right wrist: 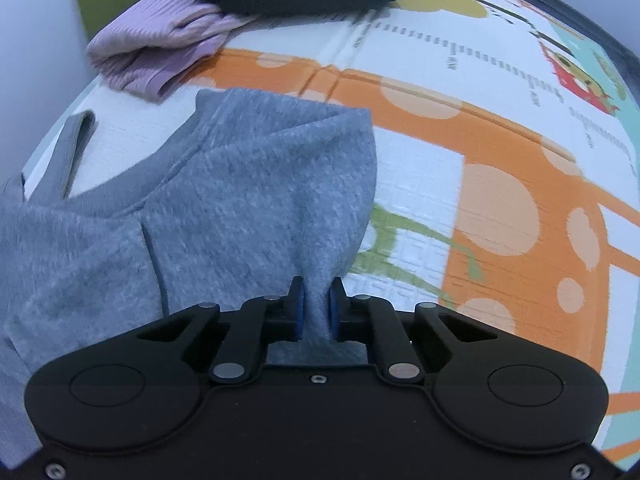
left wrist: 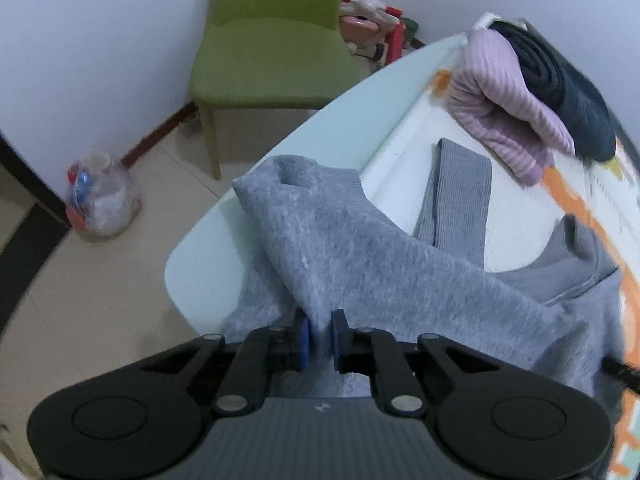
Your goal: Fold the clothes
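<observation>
A grey sweater (left wrist: 400, 272) lies on the patterned mat (left wrist: 400, 148) over the table, one part hanging past the table's left edge. My left gripper (left wrist: 320, 334) is shut on a raised fold of this grey sweater, the cloth pinched between the blue pads. In the right wrist view the same grey sweater (right wrist: 240, 184) spreads to the left, and my right gripper (right wrist: 318, 308) is shut on a bunched ridge of it. A ribbed grey cuff or hem (left wrist: 456, 196) lies flat beyond the neckline.
A folded lilac ribbed garment (left wrist: 508, 108) and a dark rolled garment (left wrist: 560, 80) sit at the far end of the mat (right wrist: 500, 168). A green chair (left wrist: 268, 48), toys (left wrist: 372, 28) and a plastic bag (left wrist: 100, 196) stand on the floor to the left.
</observation>
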Demonstrator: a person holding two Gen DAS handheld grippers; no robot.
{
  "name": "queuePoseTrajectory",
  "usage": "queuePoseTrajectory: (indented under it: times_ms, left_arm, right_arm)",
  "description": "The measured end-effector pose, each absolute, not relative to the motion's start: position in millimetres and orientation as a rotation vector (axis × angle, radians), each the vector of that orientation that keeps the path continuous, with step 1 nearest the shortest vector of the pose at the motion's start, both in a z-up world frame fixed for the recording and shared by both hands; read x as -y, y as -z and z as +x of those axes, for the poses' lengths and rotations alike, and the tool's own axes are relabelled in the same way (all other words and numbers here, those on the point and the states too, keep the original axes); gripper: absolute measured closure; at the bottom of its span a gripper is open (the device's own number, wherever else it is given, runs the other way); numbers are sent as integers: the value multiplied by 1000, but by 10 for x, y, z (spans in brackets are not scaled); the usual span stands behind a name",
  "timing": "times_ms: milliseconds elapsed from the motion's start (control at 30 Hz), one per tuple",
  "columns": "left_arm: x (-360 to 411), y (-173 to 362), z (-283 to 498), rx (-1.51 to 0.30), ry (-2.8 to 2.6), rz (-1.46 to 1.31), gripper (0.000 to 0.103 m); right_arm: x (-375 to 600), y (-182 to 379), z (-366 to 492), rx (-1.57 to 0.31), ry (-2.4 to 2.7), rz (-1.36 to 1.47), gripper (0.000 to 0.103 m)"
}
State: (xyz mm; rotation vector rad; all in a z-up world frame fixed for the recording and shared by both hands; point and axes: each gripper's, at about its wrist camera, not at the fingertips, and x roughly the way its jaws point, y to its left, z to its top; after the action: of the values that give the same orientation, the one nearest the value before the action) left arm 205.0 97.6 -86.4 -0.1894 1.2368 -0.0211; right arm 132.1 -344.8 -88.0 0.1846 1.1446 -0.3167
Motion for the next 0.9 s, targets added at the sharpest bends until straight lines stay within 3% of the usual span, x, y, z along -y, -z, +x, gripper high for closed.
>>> queuePoseTrajectory:
  times_ms: [900]
  left_arm:
    - [1079, 759, 2502, -1183, 341, -15, 94]
  right_arm:
    - [4872, 626, 421, -1088, 669, 318, 93]
